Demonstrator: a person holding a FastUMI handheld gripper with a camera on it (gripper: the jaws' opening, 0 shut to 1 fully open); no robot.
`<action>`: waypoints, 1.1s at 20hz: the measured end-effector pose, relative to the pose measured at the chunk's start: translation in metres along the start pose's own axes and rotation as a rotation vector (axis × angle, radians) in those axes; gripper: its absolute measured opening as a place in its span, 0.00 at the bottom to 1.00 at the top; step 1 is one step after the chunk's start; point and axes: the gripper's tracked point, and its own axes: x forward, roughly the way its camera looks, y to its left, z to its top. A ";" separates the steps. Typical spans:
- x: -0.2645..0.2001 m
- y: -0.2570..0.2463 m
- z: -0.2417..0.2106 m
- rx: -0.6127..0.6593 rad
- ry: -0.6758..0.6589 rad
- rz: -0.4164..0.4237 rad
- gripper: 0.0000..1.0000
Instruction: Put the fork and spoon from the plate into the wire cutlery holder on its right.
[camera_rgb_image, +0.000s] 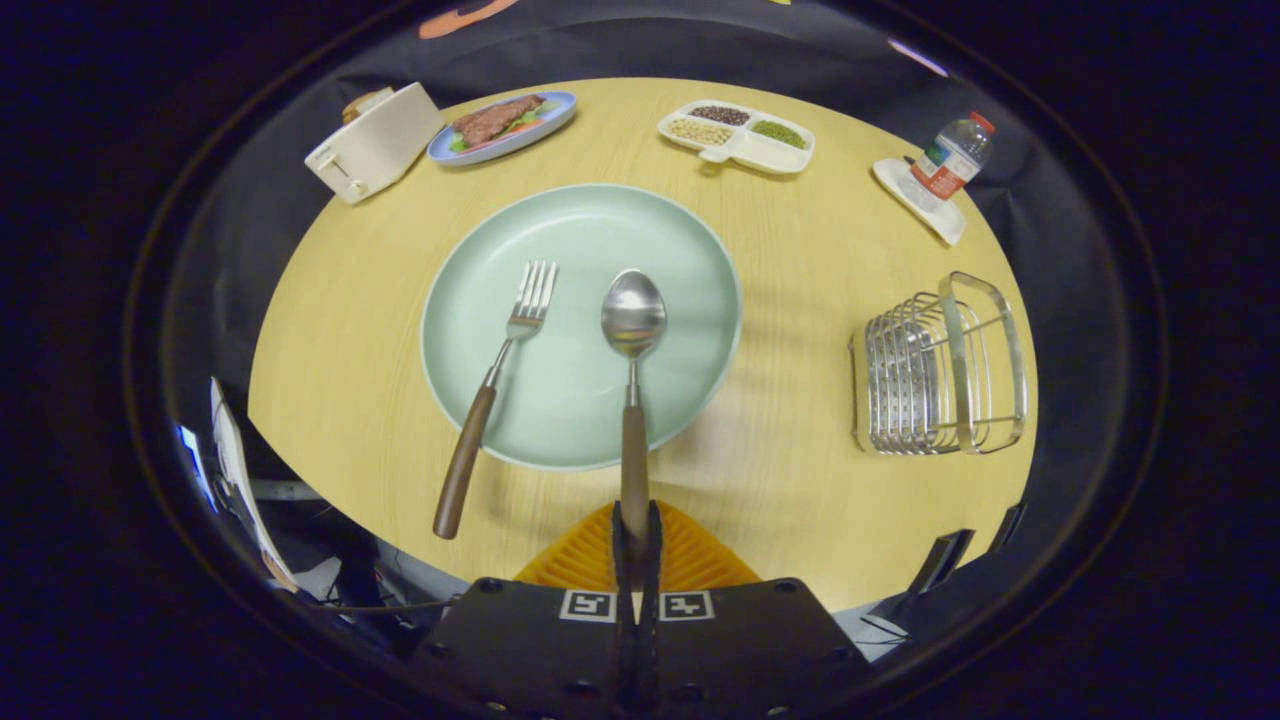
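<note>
Clamping the wooden tail of the steel, brown-handled spoon (633, 330), gripper (636, 535) closed on it from both sides, bowl lying out ahead over the pale green round plate (690, 250) so the handle end stays free for a lift. Lying just left of it, steel fork with matching brown handle (495, 385), tines on the plate and handle jutting past the rim over the round wooden tabletop (340, 330). Standing well off to the right, open-topped silver wire cutlery holder (935, 370), apparently empty and ready to take both.
</note>
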 end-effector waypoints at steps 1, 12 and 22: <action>-0.006 0.000 0.002 0.007 -0.008 0.009 0.01; -0.098 -0.038 -0.006 0.030 -0.098 0.046 0.01; -0.148 -0.158 -0.042 0.110 -0.069 -0.103 0.01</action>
